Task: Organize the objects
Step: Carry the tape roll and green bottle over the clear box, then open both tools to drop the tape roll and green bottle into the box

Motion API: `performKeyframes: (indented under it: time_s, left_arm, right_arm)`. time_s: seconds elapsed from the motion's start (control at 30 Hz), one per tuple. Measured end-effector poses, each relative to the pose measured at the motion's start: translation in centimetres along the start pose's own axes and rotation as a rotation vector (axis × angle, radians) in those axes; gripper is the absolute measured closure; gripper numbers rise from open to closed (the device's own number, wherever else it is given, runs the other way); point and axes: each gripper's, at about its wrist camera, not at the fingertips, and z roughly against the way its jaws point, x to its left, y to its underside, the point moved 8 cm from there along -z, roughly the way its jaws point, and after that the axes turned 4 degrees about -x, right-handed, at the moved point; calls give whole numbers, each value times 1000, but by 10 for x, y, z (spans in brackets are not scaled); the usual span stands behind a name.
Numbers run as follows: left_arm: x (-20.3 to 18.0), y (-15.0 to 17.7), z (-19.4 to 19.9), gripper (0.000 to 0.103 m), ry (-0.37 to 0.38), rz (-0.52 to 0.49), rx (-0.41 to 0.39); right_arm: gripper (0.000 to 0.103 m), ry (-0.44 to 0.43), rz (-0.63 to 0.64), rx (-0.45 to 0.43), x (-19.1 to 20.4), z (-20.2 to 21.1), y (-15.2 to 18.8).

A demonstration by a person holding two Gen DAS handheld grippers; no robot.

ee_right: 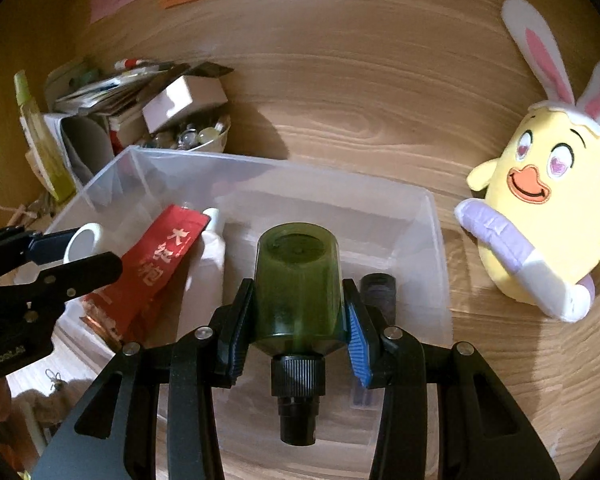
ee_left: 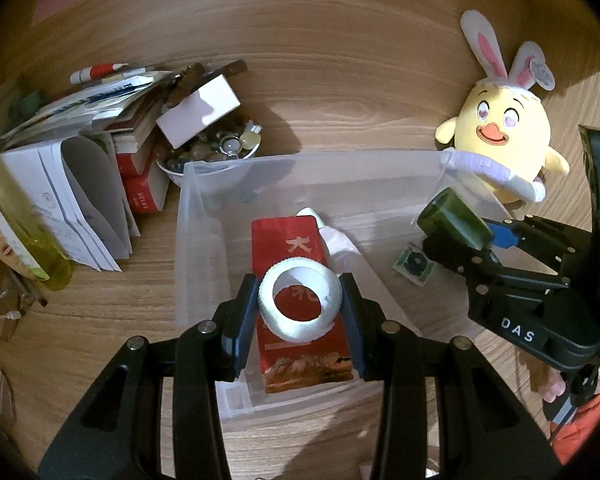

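Note:
A clear plastic bin stands on the wooden table. Inside it lie a red packet with white characters and a white bottle. My left gripper is shut on a white tape roll, held over the red packet inside the bin. My right gripper is shut on a dark green bottle, its black cap pointing back at the camera, above the bin's right half.
A yellow plush chick with bunny ears sits right of the bin. A bowl of glass beads, a white box, books and papers crowd the left. A small card lies under the right gripper.

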Motion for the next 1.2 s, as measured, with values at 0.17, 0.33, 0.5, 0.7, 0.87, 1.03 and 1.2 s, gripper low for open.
performKeyframes:
  time_s: [0.17,0.33,0.5,0.7,0.87,1.03,1.2]
  left_arm:
    - [-1,0,3,56,14,0,2]
    - [-5,-4,18,45,16,-18,-35]
    - [-7,-9,38,35,9,-26,-76]
    - [-1,-6,63,29,0,-17,-106]
    - [5,10,76,28,-12,-6,-95]
    - [16,33,88,28,-26,22,-69]
    - [24,62,96,28,-43,34,-36]
  right_arm:
    - [65,1,2,1,2,1,-1]
    - [62,-4,-9,-21,2,13,-5]
    - [53,-11,-10,-64,7,34,-11]
    - [44,-24,8,-129,16,68,-10]
    - [38,-37,23,-170,25,96,-1]
    - [37,-60,19,-183,31,115,18]
    - [37,-80,5,-170,38,126,43]
